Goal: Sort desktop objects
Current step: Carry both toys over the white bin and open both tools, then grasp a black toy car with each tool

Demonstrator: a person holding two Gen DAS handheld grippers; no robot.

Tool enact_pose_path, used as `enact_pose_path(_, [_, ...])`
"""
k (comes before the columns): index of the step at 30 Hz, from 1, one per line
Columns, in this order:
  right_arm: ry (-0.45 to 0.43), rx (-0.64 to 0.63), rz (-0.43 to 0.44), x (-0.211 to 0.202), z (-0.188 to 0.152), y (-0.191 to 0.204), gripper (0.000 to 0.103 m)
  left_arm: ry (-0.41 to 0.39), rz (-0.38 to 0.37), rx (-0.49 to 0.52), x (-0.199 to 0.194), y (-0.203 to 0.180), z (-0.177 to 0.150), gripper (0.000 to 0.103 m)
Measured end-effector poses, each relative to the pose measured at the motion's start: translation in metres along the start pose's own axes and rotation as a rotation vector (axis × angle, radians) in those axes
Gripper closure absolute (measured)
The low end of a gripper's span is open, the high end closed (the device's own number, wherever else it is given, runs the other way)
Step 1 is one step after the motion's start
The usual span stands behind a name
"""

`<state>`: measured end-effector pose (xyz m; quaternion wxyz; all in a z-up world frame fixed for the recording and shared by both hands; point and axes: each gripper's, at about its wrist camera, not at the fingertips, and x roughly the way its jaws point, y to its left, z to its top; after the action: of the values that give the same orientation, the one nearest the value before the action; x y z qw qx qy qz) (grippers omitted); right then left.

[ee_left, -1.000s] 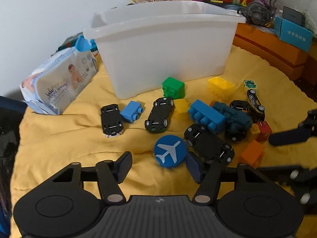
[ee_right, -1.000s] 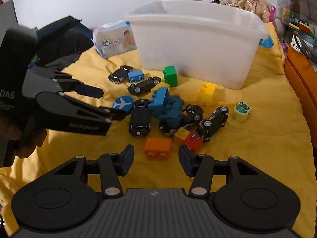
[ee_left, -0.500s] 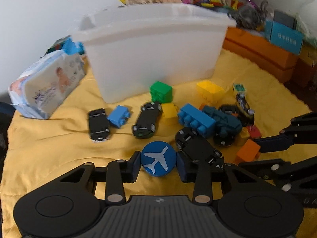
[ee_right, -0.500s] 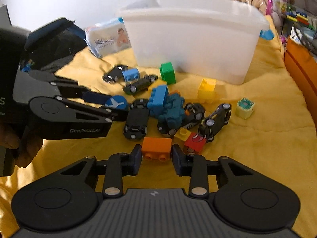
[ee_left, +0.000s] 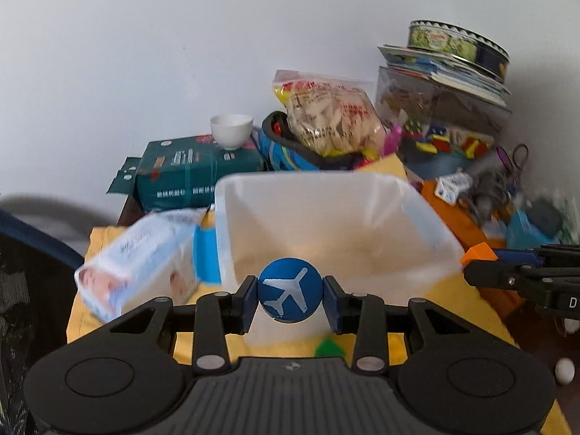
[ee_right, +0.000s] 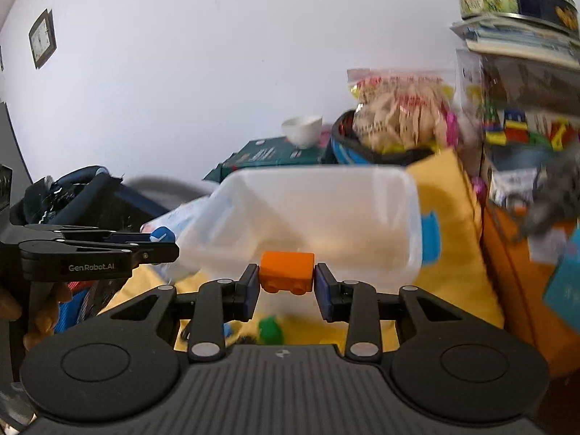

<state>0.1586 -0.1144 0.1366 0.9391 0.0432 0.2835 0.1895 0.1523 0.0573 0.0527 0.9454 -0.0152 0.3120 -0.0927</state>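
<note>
Left gripper (ee_left: 290, 299) was clamped tight on the blue airplane disc (ee_left: 290, 289), holding it up at the near rim of the white bin (ee_left: 417, 214), a wipes pack (ee_left: 137, 257) just left of that bin. Right gripper (ee_right: 286, 286) squeezed the orange brick (ee_right: 287, 276) between its pads, raised before the bin's near wall. A green block (ee_right: 270, 330) lay on the yellow cloth (ee_right: 453, 239) below the bin.

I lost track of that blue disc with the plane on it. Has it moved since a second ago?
Yes. The blue disc has left the yellow cloth: the left gripper has lifted it up to the white bin, level with the rim.
</note>
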Motion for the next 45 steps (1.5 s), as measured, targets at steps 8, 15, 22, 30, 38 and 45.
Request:
enact_pose_path(8, [0.048,-0.015,-0.035,0.04,0.03,-0.018,0.067,0.04,-0.008,-0.045,0.036,0.006,0.039,0.061])
enact_pose_path(15, [0.127,-0.033,-0.095,0.079,0.032,-0.025,0.037,0.191,0.052,-0.004,0.087,-0.001,0.029,0.027])
enact_pose_path(22, [0.034,-0.049,-0.054,0.036,0.019,-0.018,0.037,0.037,0.017,0.041,0.037,-0.001,0.007,0.027])
enact_pose_path(30, [0.044,-0.06,-0.046,-0.004,-0.041,-0.008,0.033,-0.03,0.051,0.041,-0.019,0.014,-0.056,0.026])
enact_pose_path(38, [0.202,-0.052,-0.12,0.018,-0.117,-0.005,0.037,0.147,0.152,0.068,0.029,0.024,-0.116,0.029])
enact_pose_path(45, [0.211,0.004,-0.188,0.031,-0.128,-0.011,0.045,0.165,0.185,0.1,0.065,0.022,-0.117,0.037])
